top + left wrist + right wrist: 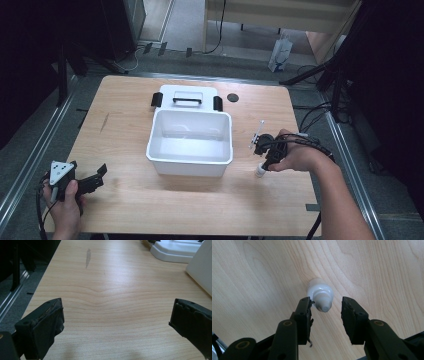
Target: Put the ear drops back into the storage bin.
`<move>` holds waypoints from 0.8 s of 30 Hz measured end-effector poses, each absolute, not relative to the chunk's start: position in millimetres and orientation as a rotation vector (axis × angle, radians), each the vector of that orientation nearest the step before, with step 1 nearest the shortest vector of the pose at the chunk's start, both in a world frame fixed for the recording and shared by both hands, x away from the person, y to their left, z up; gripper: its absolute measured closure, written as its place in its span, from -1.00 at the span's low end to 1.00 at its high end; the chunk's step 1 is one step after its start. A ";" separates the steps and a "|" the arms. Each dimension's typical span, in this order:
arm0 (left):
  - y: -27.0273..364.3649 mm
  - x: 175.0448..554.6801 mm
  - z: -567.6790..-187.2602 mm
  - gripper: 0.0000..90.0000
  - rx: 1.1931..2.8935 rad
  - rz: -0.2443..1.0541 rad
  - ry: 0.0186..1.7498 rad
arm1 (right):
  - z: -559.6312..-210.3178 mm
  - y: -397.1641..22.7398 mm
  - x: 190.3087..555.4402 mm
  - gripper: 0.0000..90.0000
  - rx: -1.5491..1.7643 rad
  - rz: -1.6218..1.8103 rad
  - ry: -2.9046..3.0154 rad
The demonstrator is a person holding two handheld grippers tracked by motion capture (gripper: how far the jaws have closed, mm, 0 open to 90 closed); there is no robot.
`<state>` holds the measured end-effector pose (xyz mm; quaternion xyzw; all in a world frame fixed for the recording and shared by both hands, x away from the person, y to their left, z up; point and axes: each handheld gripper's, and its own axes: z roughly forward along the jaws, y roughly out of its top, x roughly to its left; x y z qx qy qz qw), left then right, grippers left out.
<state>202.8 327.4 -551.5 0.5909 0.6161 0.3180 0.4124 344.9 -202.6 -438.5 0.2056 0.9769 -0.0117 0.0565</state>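
**Pale wood bench in a dim room**

A light wooden bench (150, 210) stands on grey floor (190, 25) — metal rails (30, 155) run along both sides. Behind it, a pale wood cabinet (280, 12), a white paper bag (280, 52), black cables (315, 117) — dark edges all round.

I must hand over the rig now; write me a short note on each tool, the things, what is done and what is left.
Left tool: open, holding nothing, low over the table's near left corner.
Right tool: points down over the small white bottle; jaws stand on either side of its cap with a gap on one side, so no grip yet.
Bottle stands on the table, to the right of the open white box. The box lid lies behind the box.
Done: tool lined up. Left: close on the bottle, lift it, probably into the box.
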 end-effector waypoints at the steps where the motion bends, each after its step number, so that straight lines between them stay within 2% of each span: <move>1: 327.4 202.8 -551.5 -1.00 1.486 0.800 1.551 | -439.8 -202.6 345.2 0.37 0.616 -0.035 2.970; 12: 327.3 202.8 -551.5 -1.00 1.486 0.800 1.550 | -454.3 -203.7 347.3 0.45 0.634 -0.014 2.998; 14: 327.3 202.8 -551.5 -1.00 1.488 0.800 1.549 | -452.2 -204.6 348.0 0.58 0.643 0.007 3.007; 24: 327.3 202.6 -551.5 -1.00 1.490 0.801 1.548 | -451.0 -205.5 346.8 0.60 0.586 0.017 3.025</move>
